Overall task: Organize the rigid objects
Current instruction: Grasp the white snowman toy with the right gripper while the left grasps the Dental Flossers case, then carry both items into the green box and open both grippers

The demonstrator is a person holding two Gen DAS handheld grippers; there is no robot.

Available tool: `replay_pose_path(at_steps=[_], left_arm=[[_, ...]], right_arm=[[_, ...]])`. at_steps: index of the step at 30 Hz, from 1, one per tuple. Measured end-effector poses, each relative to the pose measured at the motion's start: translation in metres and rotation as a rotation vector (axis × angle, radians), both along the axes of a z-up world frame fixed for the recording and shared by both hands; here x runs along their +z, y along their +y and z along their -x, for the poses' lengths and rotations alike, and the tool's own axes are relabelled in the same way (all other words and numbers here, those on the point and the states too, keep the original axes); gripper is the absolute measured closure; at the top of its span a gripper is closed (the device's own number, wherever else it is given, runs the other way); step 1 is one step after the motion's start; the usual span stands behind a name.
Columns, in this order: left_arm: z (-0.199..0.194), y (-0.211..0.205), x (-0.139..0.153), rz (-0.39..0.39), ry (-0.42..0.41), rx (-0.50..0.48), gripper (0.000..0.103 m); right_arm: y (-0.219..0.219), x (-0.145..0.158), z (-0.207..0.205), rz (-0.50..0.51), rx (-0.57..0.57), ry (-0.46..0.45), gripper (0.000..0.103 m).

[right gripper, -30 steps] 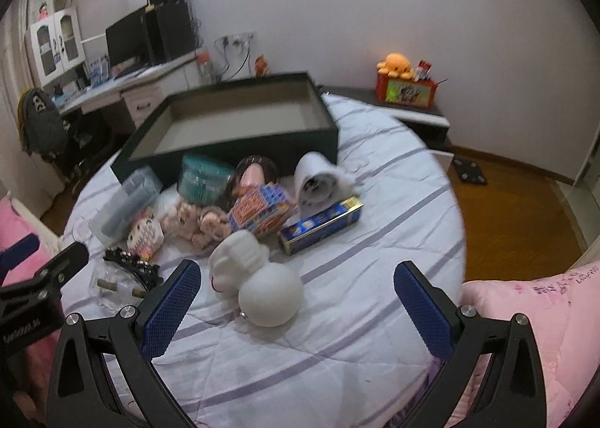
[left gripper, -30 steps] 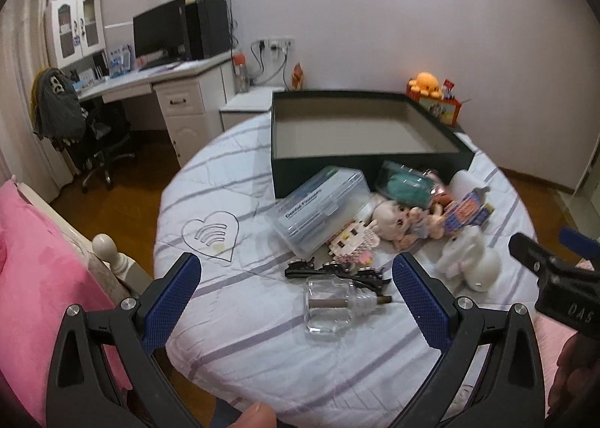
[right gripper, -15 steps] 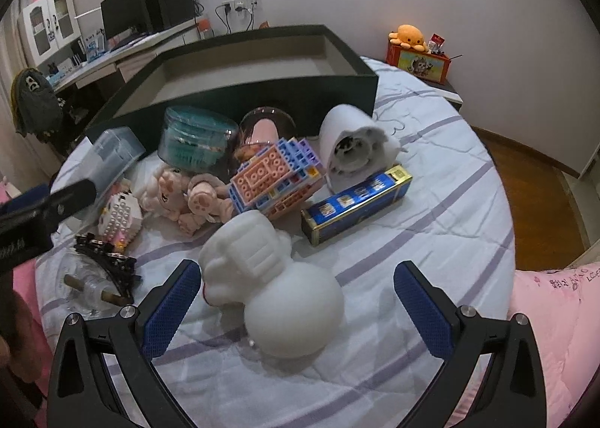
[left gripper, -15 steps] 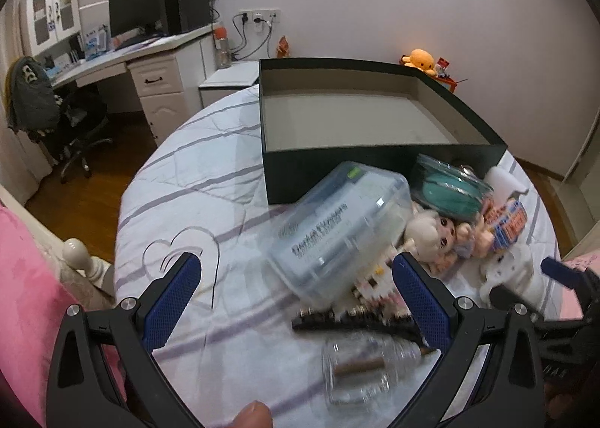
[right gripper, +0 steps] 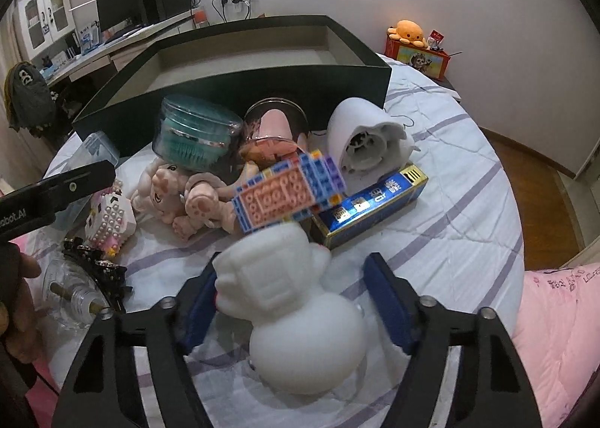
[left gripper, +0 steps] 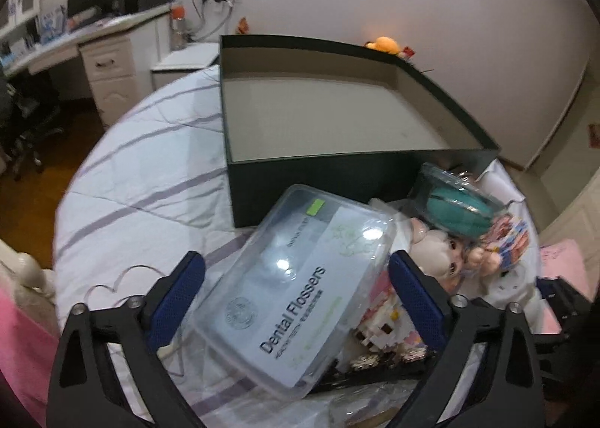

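On the round bed with its white, purple-striped cover, a dark green box stands open and empty at the far side, and a heap of small things lies just in front of it. Left hand-held gripper: its blue-padded fingers stand wide apart on either side of a clear plastic case labelled "Dental Flossers", which lies tilted against the heap; whether the pads touch the case I cannot tell. Right hand-held gripper: its fingers are likewise spread, straddling a white figurine that rests on the cover, with a gap visible at the right pad. Beyond the figurine lie a colourful brick block, a blue and gold carton, a white ribbed cup on its side, a clear jar holding a teal brush and a pink doll. Near the left edge of the right wrist view sit a pink-and-white bead house, a black studded strip and a clear glass bottle.
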State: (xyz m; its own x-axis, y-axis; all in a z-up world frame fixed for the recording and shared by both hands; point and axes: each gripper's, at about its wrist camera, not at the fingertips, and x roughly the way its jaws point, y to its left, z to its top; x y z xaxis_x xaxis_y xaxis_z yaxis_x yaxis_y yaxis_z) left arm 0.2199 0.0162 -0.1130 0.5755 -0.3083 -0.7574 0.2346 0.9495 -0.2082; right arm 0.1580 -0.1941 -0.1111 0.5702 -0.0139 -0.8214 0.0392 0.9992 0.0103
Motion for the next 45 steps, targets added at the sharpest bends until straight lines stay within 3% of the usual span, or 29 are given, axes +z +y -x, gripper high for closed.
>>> replay_pose_path(at_steps=[8,14,26,33,39,45], left_arm=[[0.004,0.005,0.0,0.037,-0.008,-0.021,0.021],[0.019,0.011,0.002,0.066,-0.003,0.008,0.028],[0.048,0.008,0.019,-0.02,-0.069,0.092,0.031],[0.067,0.004,0.042,-0.056,-0.127,0.13,0.031],[0.06,-0.002,0.072,-0.064,-0.182,0.147,0.031],[0.018,-0.012,0.101,-0.06,-0.232,0.155,0.031]], right_arm=[[-0.001,0.002,0.001,-0.026,0.01,-0.013,0.039],[-0.01,0.004,0.007,-0.086,0.023,-0.031,0.04],[-0.023,0.019,0.02,-0.19,0.076,-0.067,0.04],[-0.026,0.051,0.018,-0.274,0.131,-0.126,0.04],[-0.019,0.097,-0.028,-0.269,0.205,-0.217,0.04],[-0.012,0.118,-0.099,-0.254,0.238,-0.234,0.04]])
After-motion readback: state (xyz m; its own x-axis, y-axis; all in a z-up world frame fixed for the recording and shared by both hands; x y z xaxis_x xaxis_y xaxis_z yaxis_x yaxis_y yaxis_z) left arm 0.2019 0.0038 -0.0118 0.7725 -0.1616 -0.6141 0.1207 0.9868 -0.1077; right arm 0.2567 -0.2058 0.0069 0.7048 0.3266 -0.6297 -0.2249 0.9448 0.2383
